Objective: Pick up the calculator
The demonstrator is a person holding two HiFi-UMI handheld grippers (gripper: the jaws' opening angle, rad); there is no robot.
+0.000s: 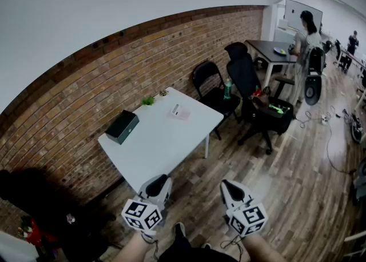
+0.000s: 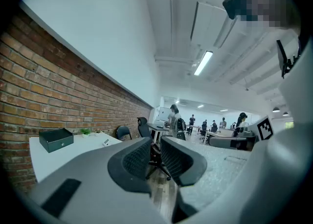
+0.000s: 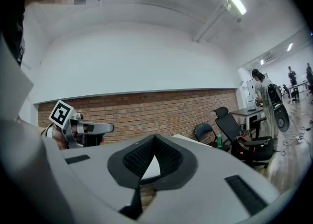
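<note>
A black box (image 1: 122, 126) lies at the left end of the white table (image 1: 154, 146). The left gripper (image 1: 162, 179) hangs short of the table, jaws almost touching, empty. The calculator (image 1: 176, 109) lies near the table's far edge. The right gripper (image 1: 229, 186) has its jaws pressed together, empty.

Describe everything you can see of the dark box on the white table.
The dark box is a low rectangular case, blackish green and matte, with a flat top that looks closed and a small pale mark on its front side. It lies flat near the left corner of the white table, on the side by the brick wall. Only the table touches it; the small plant stands apart.
</note>
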